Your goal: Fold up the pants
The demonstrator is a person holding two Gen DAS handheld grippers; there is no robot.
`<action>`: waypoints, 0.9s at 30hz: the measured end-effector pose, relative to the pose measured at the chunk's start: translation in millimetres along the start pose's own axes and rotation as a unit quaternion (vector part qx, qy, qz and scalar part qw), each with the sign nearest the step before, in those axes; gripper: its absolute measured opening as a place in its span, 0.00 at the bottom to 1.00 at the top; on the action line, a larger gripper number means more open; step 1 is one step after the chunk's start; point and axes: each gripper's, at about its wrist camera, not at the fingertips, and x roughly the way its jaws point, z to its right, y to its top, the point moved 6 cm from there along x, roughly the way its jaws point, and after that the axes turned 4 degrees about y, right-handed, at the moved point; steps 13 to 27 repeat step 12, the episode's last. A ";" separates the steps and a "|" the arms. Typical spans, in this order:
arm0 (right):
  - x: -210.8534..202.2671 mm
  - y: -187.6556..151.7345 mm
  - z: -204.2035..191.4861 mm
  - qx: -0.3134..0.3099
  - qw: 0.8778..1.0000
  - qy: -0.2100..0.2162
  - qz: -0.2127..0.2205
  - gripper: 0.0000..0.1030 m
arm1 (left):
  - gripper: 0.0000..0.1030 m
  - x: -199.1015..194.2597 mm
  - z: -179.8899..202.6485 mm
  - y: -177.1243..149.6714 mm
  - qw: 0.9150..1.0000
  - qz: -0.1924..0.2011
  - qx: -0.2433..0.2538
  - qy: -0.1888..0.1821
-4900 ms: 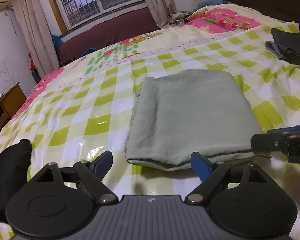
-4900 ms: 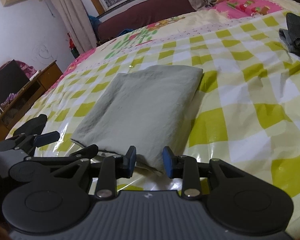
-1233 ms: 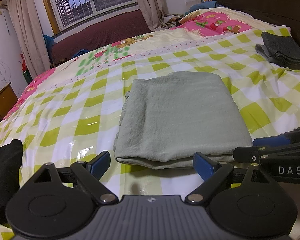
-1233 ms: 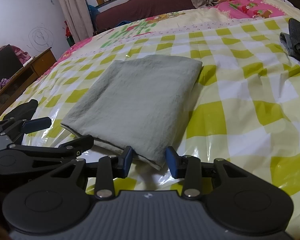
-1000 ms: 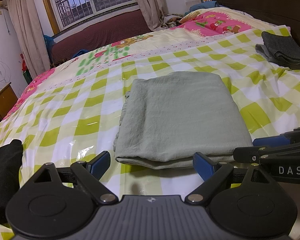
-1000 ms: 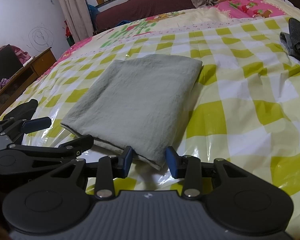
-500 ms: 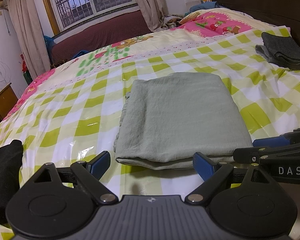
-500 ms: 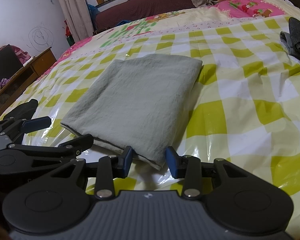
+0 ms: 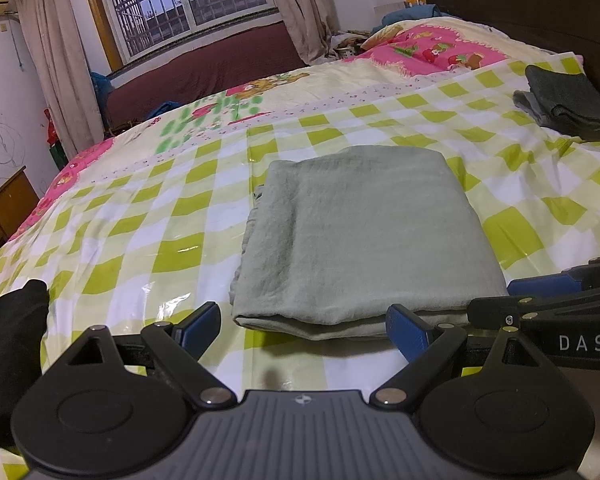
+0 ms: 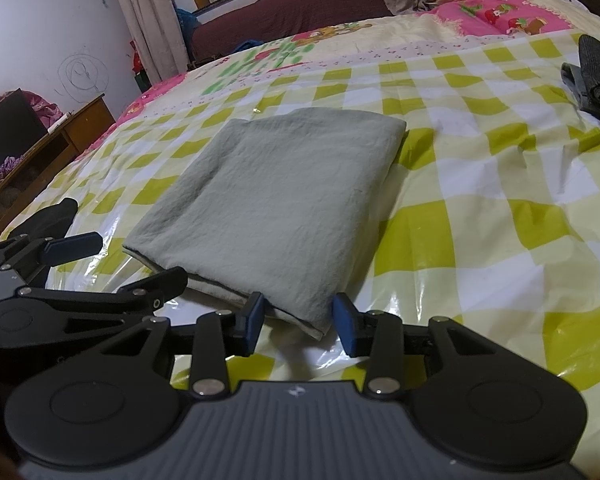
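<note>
The grey-green pants (image 9: 360, 236) lie folded into a flat rectangle on the checked yellow-green bed cover (image 9: 172, 256). My left gripper (image 9: 302, 330) is open wide, its blue fingertips (image 9: 198, 328) just short of the pants' near edge and touching nothing. In the right wrist view my right gripper (image 10: 300, 312) stands partly open around the near corner of the pants (image 10: 276, 200); the cloth lies slack between the pads. Each gripper shows in the other's view: the right gripper (image 9: 540, 284) at the right edge, the left gripper (image 10: 116, 264) at the left.
A dark grey folded garment (image 9: 568, 104) lies at the far right of the bed. A black cloth shape (image 9: 8, 344) sits at the near left edge. A wooden cabinet (image 10: 40, 152) stands left of the bed; a pink quilt (image 9: 432, 48) lies beyond.
Nothing has moved over the last second. Compared with the oldest frames, both views sit slightly further back from the pants and the right jaws stand a little wider.
</note>
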 end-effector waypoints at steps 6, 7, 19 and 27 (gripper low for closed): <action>0.0 1.0 0.4 0.000 1.000 0.000 0.000 0.39 | 0.99 0.1 0.0 -0.3 1.000 0.000 0.000 0.000; 0.0 1.0 0.4 0.000 1.000 0.000 0.000 0.39 | 0.99 0.1 0.3 -0.2 1.000 0.000 0.000 0.000; 0.0 1.2 0.6 0.000 1.000 0.000 0.000 0.39 | 0.99 0.0 0.1 -0.2 1.000 -0.001 -0.001 0.000; 0.0 1.2 0.6 0.000 1.000 0.000 0.000 0.39 | 0.99 0.0 0.1 -0.2 1.000 -0.001 -0.001 0.000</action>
